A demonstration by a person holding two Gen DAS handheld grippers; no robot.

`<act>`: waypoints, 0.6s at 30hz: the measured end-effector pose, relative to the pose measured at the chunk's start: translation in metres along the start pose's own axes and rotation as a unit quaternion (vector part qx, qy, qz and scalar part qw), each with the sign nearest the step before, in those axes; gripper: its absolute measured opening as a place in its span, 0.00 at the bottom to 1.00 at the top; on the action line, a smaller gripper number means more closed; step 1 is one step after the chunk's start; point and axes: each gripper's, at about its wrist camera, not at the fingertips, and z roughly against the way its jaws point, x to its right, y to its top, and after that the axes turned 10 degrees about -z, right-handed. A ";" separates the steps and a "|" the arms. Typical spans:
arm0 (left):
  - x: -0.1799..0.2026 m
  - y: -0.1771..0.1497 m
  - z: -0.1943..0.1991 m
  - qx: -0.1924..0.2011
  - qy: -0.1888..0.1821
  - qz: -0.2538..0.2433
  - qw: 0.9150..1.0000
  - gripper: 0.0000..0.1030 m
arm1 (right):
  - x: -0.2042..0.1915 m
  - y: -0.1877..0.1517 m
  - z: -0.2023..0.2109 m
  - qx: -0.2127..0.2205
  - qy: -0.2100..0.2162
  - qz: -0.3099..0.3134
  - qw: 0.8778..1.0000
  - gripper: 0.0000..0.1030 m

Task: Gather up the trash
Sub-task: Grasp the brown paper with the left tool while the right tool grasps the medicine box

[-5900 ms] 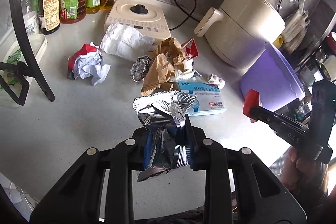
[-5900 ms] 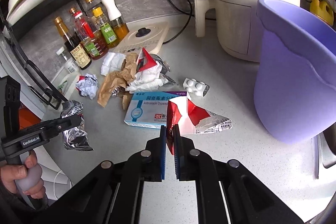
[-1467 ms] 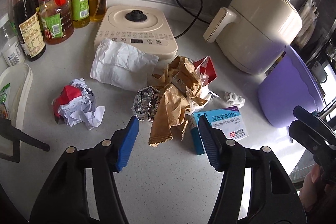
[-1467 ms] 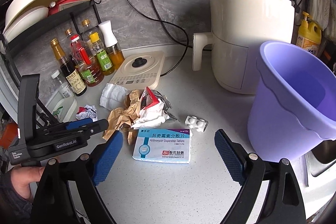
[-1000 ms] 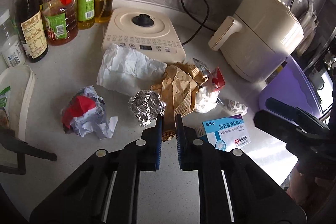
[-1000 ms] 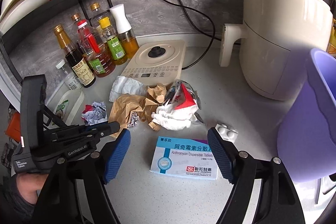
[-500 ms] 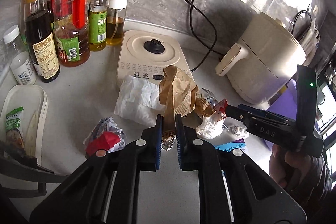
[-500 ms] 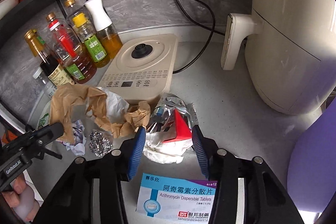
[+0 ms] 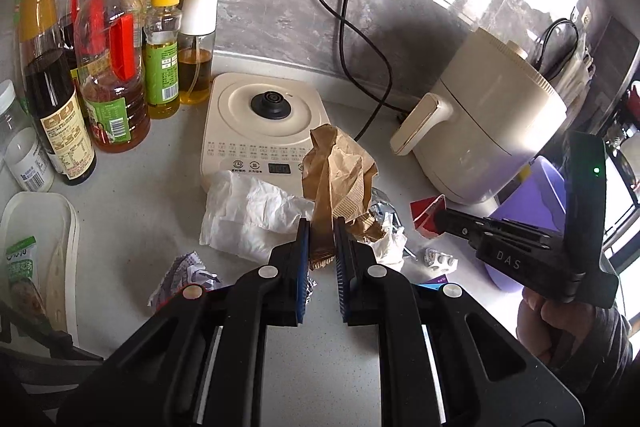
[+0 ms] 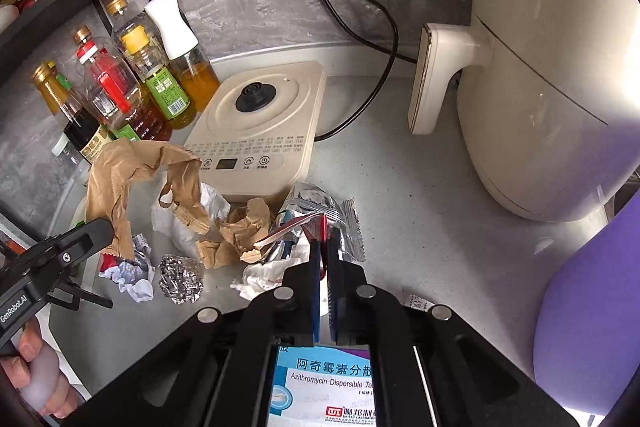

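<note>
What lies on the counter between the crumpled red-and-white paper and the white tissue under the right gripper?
A foil ball sits between the crumpled paper and the white tissue, seen in the right wrist view.

Crumpled brown paper bag (image 9: 338,171) above the cooker (image 9: 256,131), which is smooth matt plastic; beside it shiny creased foil wrapper (image 10: 320,215); speckled matt stone surface (image 9: 132,203)

Brown paper bag (image 9: 336,179) lifted; right jaws now clamp red wrapper (image 10: 322,227).

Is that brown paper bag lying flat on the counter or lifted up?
Lifted. The left gripper pinches the brown paper bag between its fingers, and it hangs crumpled above the counter.
</note>
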 end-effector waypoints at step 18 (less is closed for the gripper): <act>0.014 0.034 0.036 0.043 -0.045 -0.053 0.997 0.12 | -0.033 -0.006 0.112 0.100 -0.030 -0.013 0.994 0.04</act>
